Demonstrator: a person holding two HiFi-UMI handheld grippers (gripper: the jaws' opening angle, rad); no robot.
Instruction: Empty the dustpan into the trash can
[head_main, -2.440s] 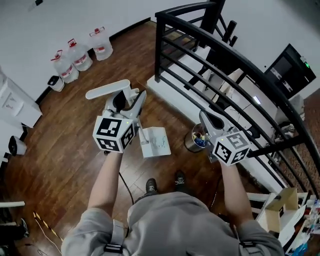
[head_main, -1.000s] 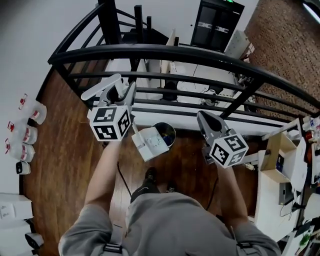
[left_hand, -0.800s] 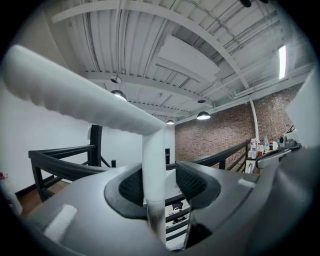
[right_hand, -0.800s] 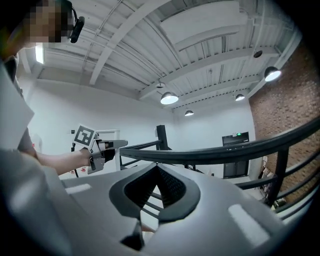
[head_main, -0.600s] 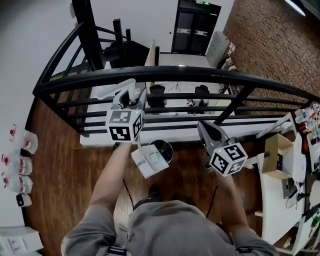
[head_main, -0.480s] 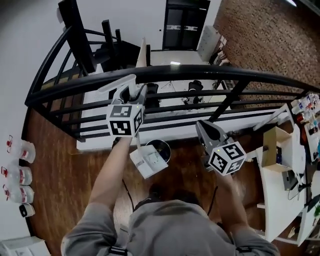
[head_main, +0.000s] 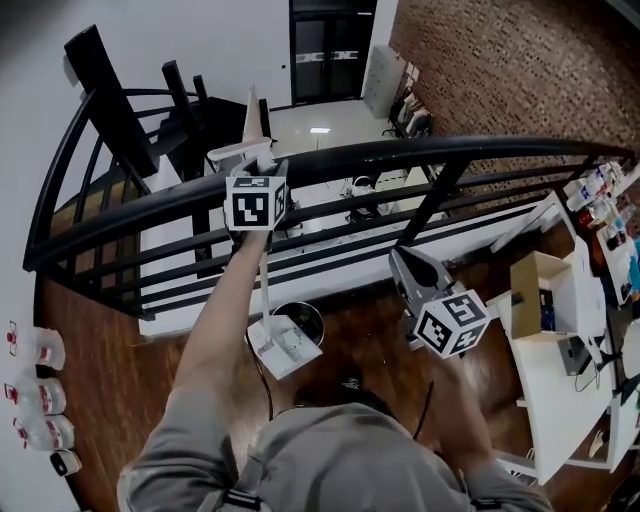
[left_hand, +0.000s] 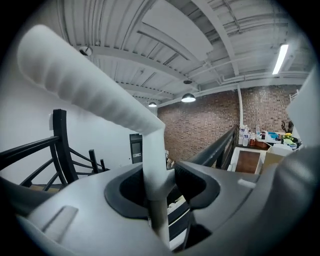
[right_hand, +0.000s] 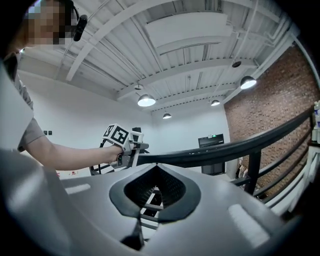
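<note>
Lifted higher, the left gripper (head_main: 262, 170) clamped the dustpan handle (head_main: 240, 152); the right gripper (head_main: 405, 262) sat closed, empty. Swinging, the pan (head_main: 285, 347) might spill beside the trash can (head_main: 306, 313).

The left gripper (left_hand: 159, 184) has gone up and forward to the top rail of the black railing (head_main: 420, 152), so the dustpan (head_main: 285, 347) now hangs far below it on its long handle (head_main: 266, 280), against the trash can (head_main: 305, 315) that earlier lay nearer the right gripper (head_main: 400, 260).
</note>
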